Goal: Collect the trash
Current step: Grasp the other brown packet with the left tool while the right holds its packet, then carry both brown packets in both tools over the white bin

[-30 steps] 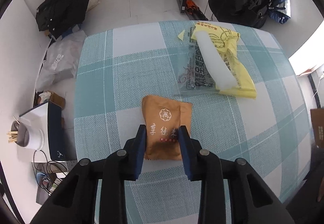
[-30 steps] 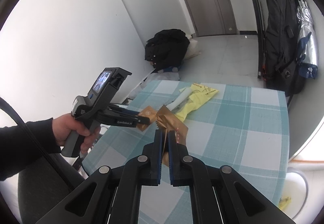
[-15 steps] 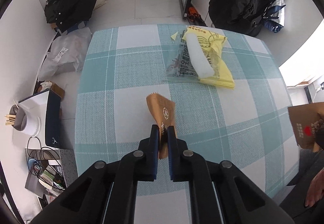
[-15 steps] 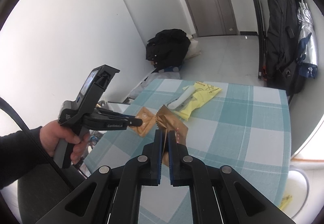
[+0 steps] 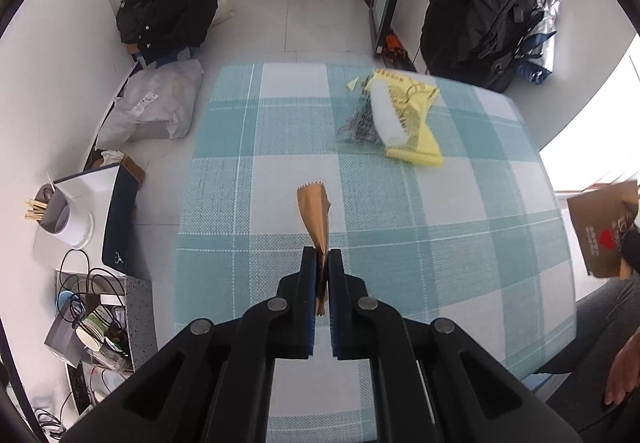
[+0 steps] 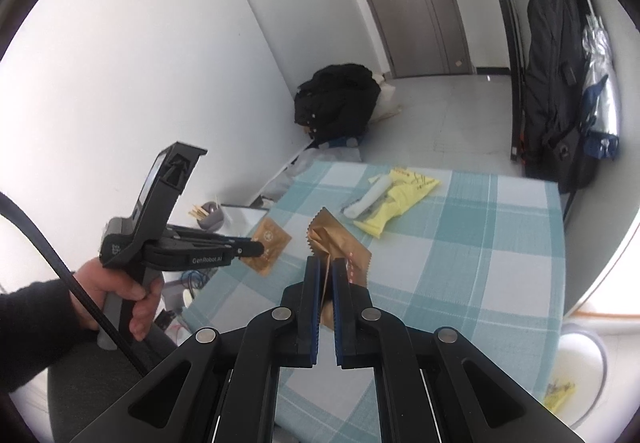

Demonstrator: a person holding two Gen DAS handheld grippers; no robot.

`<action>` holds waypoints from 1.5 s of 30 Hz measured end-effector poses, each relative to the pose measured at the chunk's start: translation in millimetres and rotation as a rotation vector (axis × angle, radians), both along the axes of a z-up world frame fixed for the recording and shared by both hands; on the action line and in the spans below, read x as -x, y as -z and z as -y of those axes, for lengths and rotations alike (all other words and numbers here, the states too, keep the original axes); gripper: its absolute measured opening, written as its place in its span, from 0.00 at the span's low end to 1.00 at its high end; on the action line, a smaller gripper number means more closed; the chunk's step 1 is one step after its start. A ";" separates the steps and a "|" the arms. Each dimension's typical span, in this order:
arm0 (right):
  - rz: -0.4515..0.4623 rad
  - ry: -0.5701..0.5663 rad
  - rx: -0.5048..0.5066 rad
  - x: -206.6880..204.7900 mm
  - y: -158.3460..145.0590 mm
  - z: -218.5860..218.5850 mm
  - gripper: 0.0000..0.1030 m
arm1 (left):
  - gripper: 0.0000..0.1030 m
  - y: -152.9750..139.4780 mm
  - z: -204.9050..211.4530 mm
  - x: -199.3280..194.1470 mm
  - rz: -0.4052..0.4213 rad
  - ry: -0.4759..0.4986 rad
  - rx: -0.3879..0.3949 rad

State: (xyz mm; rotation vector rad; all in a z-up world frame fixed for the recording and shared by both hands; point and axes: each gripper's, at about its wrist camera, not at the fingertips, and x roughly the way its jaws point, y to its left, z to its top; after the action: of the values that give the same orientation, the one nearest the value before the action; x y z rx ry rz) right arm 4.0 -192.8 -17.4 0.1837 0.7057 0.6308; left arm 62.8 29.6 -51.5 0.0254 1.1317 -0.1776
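The left gripper (image 5: 322,257) was clamped on a tan wrapper (image 5: 314,213) at frame centre above the checked tabletop (image 5: 460,243). The right gripper (image 6: 326,265) pinched a second brown wrapper (image 6: 338,243); a yellow packet (image 5: 412,115) lay at upper right.

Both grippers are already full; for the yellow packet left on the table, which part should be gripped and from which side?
Judging by its pose, the yellow packet lies flat on the checked table, with a white roll across its left half. Its bare near corner is likely best: come from above on the right side, pinching that thin edge, clear of the roll.
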 end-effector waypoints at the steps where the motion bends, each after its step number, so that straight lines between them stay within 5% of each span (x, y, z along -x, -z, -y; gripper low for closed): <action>1: 0.011 0.008 -0.006 0.0 -5.6 3.1 0.04 | 0.02 -5.8 3.2 2.9 0.018 -0.006 -0.020; 11: 0.126 0.084 0.021 7.3 -58.1 48.2 0.04 | 0.02 -63.1 38.0 17.6 0.195 0.027 0.010; 25: 0.237 0.315 0.084 26.2 -122.2 171.6 0.04 | 0.02 -119.9 172.9 11.5 0.312 0.300 0.184; 33: 0.186 0.441 0.124 29.4 -104.5 230.4 0.04 | 0.02 -110.1 237.6 1.3 0.271 0.410 0.237; 45: 0.027 0.564 0.083 25.7 -32.4 290.4 0.04 | 0.02 -58.7 307.1 -4.9 0.126 0.523 0.231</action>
State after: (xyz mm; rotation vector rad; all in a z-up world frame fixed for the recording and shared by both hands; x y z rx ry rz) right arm -21.8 -483.2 15.0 0.2834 0.6153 0.0650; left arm 67.8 -277.5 7.2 0.1258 0.9538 -0.7620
